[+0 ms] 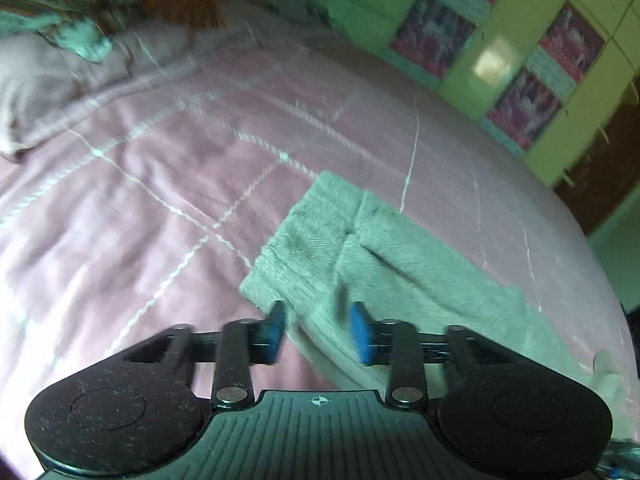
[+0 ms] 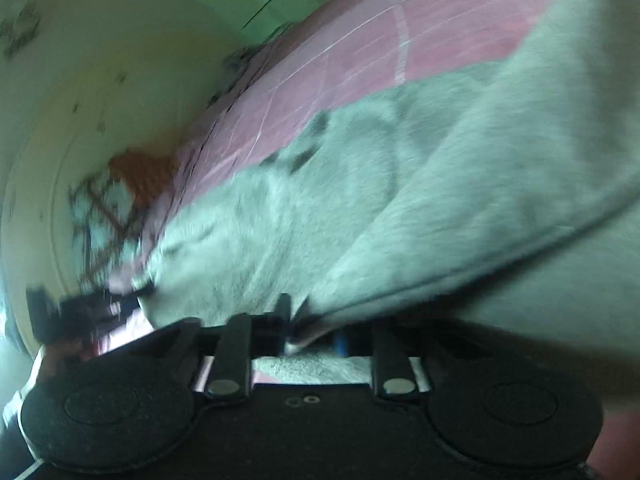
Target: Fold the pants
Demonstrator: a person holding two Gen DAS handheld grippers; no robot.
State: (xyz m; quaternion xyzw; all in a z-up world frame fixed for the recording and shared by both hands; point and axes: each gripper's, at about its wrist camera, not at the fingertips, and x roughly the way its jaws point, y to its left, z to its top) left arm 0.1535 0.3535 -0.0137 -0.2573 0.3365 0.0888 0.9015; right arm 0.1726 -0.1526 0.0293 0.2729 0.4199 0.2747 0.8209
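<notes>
Left wrist view: your left gripper (image 1: 320,330) hung above the pink bedspread (image 1: 152,184) with its blue pads (image 1: 362,332) apart and nothing pinched between them, so released. The grey pants (image 1: 360,256) lay flat on the bedspread just past the fingertips, ribbed end toward the pillow (image 1: 36,88) side, fabric running off to the right edge of the bed. A green cabinet (image 1: 520,60) with patterned panels stood behind the bed. Right wrist view: heavily blurred and tilted. Your right gripper (image 2: 312,330) sat low against the pants (image 2: 420,184), with a fold of grey cloth draped over the jaws and a strip of it lying in the gap. You couldn't tell from this whether the pads actually pressed on the fabric or just sat around it. Pink bedspread (image 2: 352,60) showed beyond the cloth.
</notes>
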